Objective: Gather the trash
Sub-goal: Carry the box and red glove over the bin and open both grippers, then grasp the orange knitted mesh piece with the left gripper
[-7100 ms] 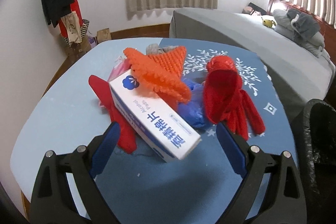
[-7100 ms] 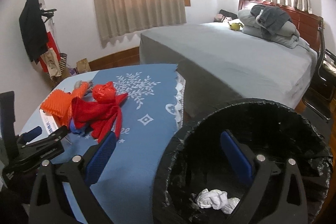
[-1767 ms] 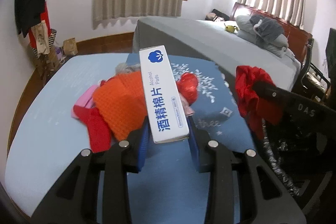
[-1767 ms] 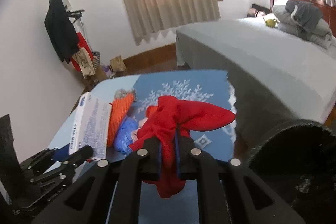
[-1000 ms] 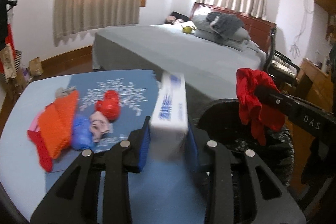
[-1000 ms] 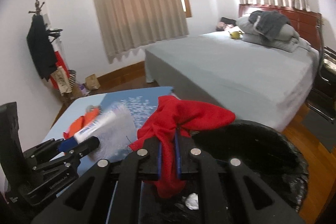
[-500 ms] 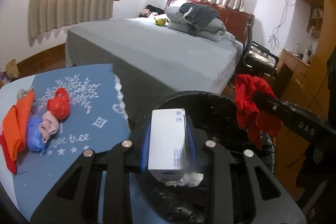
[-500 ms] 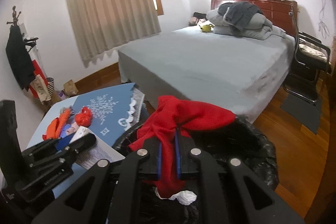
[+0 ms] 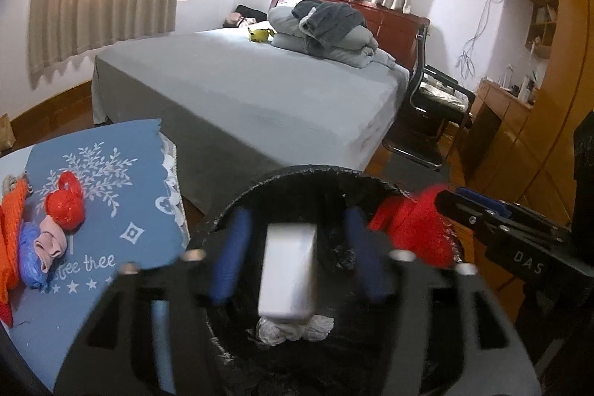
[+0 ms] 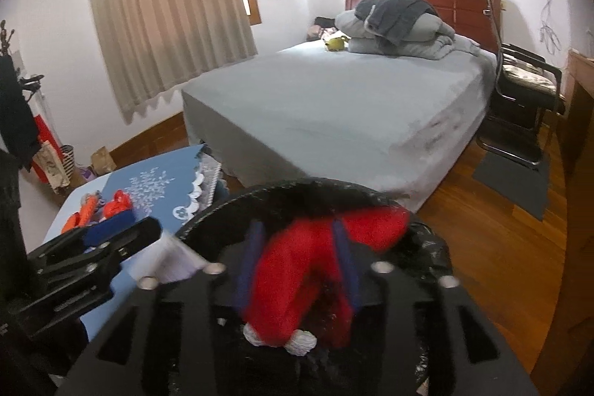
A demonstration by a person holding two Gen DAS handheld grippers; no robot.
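In the left wrist view, the left gripper [image 9: 295, 251] sits at lower centre over the black bin [image 9: 297, 175]; its jaws are opening, and the blurred white box [image 9: 287, 270] hangs between the blue pads without touching them, above crumpled white paper [image 9: 293, 329]. At the right edge, the right gripper [image 9: 451, 203] points into the frame. In the right wrist view its jaws are likewise opening, with the red cloth [image 10: 315, 266] loose between them over the bin.
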